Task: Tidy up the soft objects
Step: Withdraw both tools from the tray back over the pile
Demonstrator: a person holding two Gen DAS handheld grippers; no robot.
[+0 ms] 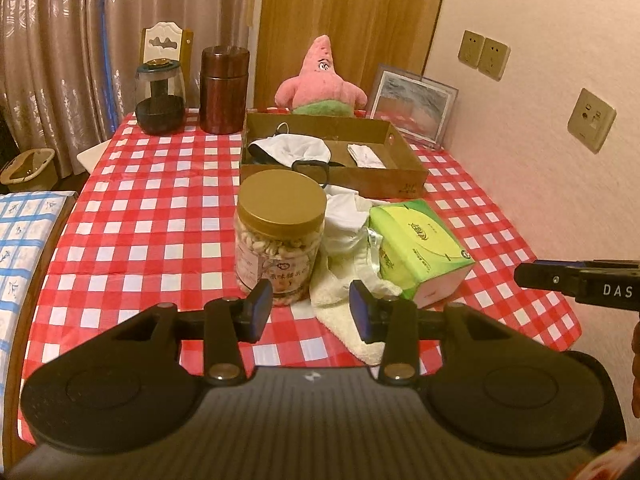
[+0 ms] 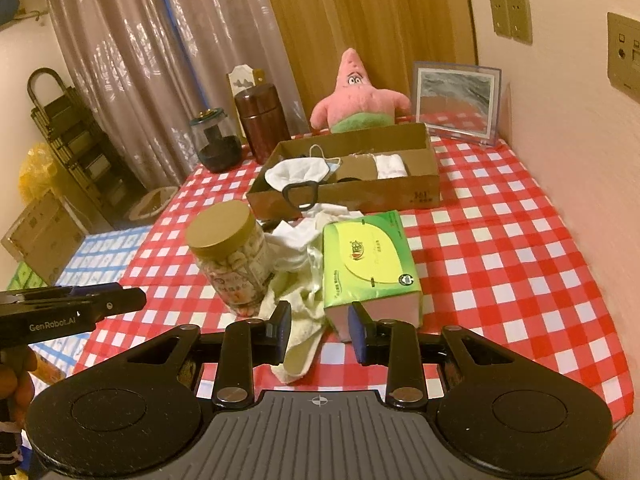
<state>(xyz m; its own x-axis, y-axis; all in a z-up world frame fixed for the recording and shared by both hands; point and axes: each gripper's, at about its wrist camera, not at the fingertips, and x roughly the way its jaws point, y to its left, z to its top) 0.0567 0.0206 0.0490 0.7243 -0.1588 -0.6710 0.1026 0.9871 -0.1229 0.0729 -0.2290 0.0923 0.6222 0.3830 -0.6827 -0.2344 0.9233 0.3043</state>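
On the checked surface, your left gripper and right gripper both hovered with fingers parted, grasping nothing. Between the nut jar and the green tissue pack lay the crumpled cream towel — near the cardboard tray holding a white mask.

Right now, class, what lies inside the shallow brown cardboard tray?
The shallow brown cardboard tray holds a white face mask and folded white cloth; anything beneath them is hidden.
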